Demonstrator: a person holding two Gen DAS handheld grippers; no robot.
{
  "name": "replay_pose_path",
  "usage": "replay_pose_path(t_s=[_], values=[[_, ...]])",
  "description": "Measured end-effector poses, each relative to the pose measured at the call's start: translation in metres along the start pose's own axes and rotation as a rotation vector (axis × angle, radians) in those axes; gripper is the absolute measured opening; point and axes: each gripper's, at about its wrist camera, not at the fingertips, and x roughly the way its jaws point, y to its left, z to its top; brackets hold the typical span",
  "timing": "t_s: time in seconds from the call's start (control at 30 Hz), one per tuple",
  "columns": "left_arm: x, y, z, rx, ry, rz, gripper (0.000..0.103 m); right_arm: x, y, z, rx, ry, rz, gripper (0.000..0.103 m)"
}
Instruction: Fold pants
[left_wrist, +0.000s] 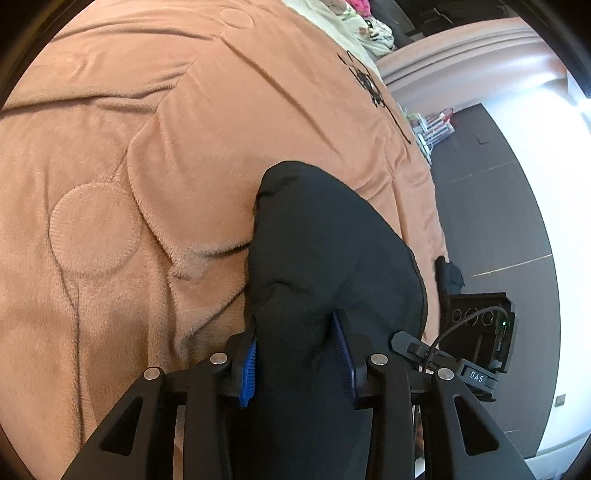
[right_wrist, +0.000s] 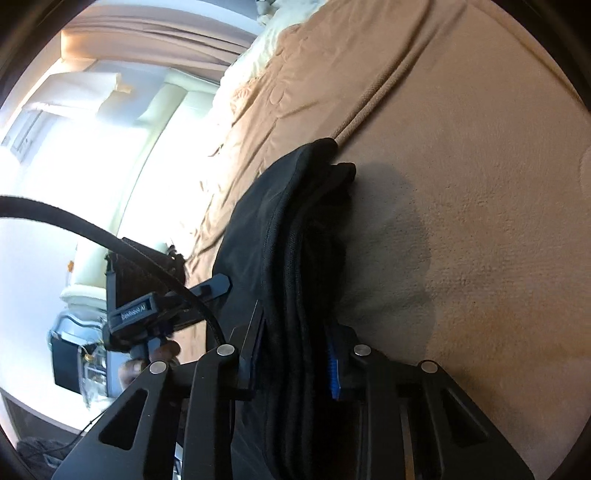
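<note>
Around me I see a tan fleece blanket (left_wrist: 155, 155) covering the bed, pale bedding (left_wrist: 343, 22) at its far end, and dark floor (left_wrist: 491, 206) past the bed's edge, where the other claw's body sits close by. The blanket lies wide and bare beyond the black pants (left_wrist: 332, 240), which rest bunched on the bed near that edge. My left claw (left_wrist: 297, 360) is clamped on one end of the pants, and my right claw (right_wrist: 295, 363) is pinched on the stacked folds (right_wrist: 291, 236).

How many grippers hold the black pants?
2. The left gripper pinches one part of the black pants over the blanket; the right gripper clamps the stacked folds.
</note>
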Motion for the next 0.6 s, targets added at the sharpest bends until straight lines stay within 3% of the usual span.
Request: replay_pose_path(t_s=[0.03,0.07,0.1,0.17,0.4,0.43,0.47,0.6], values=[[0.001,0.001,0.0,-0.004,0.004,0.003,0.038,0.0,-0.005,0.0,0.019,0.005,-0.006,0.032],[0.003,0.003,0.0,-0.009,0.007,0.005,0.039,0.003,-0.007,0.001,0.034,0.004,-0.004,0.043],[0.004,0.005,0.001,-0.017,0.01,0.005,0.041,0.004,-0.007,0.002,0.048,0.003,-0.002,0.049],[0.007,0.008,0.001,-0.031,0.015,0.0,0.046,0.006,-0.011,0.003,0.077,0.006,0.035,0.05],[0.014,0.012,0.001,-0.035,0.015,-0.024,0.045,0.022,-0.007,0.013,0.034,0.056,0.059,0.05],[0.013,0.011,0.0,-0.033,0.012,-0.026,0.038,0.023,-0.004,0.013,0.021,0.057,0.047,0.046],[0.011,0.011,0.0,-0.027,0.013,-0.028,0.029,0.024,-0.004,0.015,0.016,0.057,0.035,0.035],[0.002,0.0,-0.003,0.0,-0.007,-0.041,0.016,0.018,0.009,0.014,-0.011,0.027,0.014,0.026]])
